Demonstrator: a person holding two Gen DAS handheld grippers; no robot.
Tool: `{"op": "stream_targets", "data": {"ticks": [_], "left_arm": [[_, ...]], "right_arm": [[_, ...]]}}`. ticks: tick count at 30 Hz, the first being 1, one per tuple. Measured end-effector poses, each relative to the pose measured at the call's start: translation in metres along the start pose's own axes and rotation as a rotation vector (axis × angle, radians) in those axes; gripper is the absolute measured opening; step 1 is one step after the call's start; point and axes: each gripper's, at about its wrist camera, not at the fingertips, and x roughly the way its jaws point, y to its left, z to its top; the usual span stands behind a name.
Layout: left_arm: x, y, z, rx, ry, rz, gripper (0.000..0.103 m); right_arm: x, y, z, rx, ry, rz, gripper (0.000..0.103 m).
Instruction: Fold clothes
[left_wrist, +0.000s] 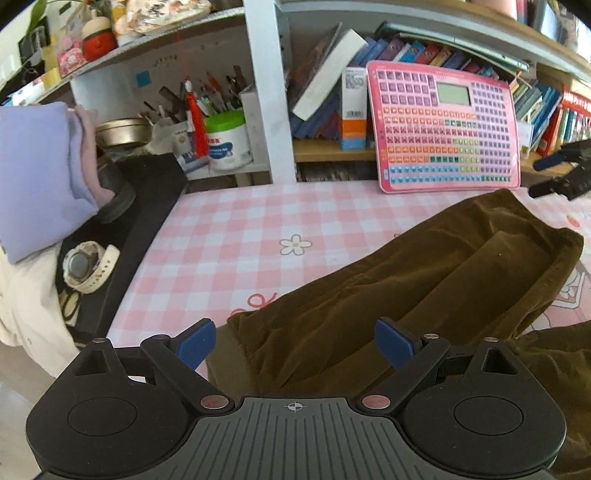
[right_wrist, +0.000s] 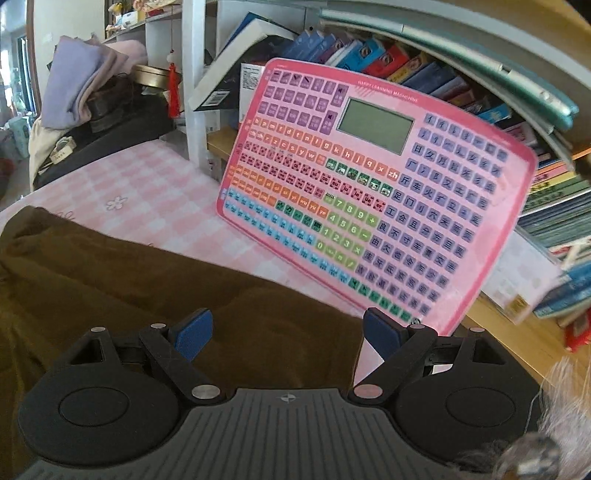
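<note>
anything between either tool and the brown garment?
Nothing visible. The left tool is open directly over the brown garment. The right tool is open over the same cloth, beside the pink learning pad, which leans off to the side.

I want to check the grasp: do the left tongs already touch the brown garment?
Cannot tell. In the left wrist view the left tongs stand open above the brown garment, but no contact or gap shows plainly.

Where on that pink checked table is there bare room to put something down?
Bare checked cloth lies between the brown garment, the black tray on the left and the pink keyboard toy behind. The tray holds a watch and folded clothes; the shelves are packed.
</note>
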Motion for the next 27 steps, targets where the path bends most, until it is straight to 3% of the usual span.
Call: {"op": "stream_targets", "data": {"ticks": [19,27], "left_arm": [[0.047,0.002,0.020,-0.015,0.004,0.036,0.099],[0.068,0.002,0.031,-0.015,0.017,0.035,0.098]], "right_arm": [[0.062,-0.042,0.004,0.027,0.049,0.050,0.085],[0.074,-0.057,0.006,0.053,0.052,0.066,0.078]]}}
